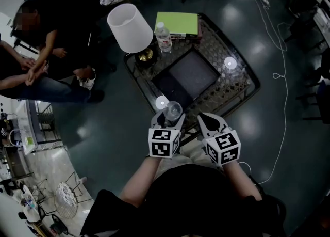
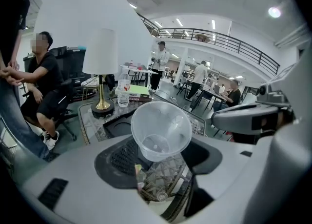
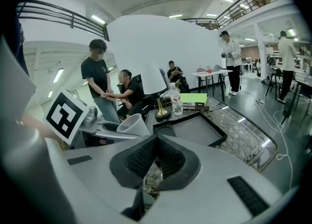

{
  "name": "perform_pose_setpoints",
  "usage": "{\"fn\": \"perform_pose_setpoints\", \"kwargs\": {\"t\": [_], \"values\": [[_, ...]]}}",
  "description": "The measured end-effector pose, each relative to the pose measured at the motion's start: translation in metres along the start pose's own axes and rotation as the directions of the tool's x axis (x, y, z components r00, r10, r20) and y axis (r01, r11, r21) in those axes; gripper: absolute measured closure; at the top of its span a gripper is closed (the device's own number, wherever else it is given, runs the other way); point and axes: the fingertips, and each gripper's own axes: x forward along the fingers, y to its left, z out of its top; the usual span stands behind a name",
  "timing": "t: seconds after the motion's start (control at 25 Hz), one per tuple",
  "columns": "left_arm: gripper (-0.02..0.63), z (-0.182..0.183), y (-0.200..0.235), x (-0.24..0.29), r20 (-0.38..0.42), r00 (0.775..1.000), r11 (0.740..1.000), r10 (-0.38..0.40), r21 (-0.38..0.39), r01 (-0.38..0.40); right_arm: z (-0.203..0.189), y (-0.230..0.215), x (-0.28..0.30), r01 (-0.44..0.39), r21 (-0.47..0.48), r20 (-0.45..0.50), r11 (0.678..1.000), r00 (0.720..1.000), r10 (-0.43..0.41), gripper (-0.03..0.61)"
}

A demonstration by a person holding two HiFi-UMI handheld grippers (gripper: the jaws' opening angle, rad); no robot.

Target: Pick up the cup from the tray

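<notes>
My left gripper [image 1: 169,119] is shut on a clear plastic cup [image 1: 172,110], held upright above the near edge of the glass table [image 1: 234,89], in front of the tray. In the left gripper view the cup [image 2: 161,130] sits between the dark pads [image 2: 122,157], its open mouth facing the camera. The dark tray [image 1: 188,73] lies empty in the middle of the table. My right gripper [image 1: 210,122] hovers just right of the left one, shut with nothing in it. In the right gripper view its pads [image 3: 146,157] meet, and the cup [image 3: 131,124] shows at left beside the tray [image 3: 195,128].
A lamp with a white shade [image 1: 130,28] and brass base [image 1: 146,55] stands at the table's far left. Behind the tray are a water bottle [image 1: 163,37] and a green book [image 1: 177,24]. People sit at left [image 1: 46,70]. A white cable [image 1: 281,76] runs over the floor at right.
</notes>
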Motion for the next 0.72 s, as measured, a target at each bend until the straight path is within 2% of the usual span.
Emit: {"fn": "perform_pose_setpoints", "kwargs": {"t": [0.32, 0.72], "values": [[0.337, 0.001, 0.002, -0.017, 0.018, 1.0, 1.0, -0.001, 0.006, 0.001, 0.006, 0.008, -0.002, 0.006, -0.045, 0.01, 0.999, 1.0, -0.006, 0.568], [0.337, 0.005, 0.006, -0.024, 0.037, 0.999, 1.0, 0.005, 0.003, -0.005, 0.006, 0.012, -0.004, 0.021, -0.051, 0.01, 0.998, 1.0, -0.02, 0.568]]}}
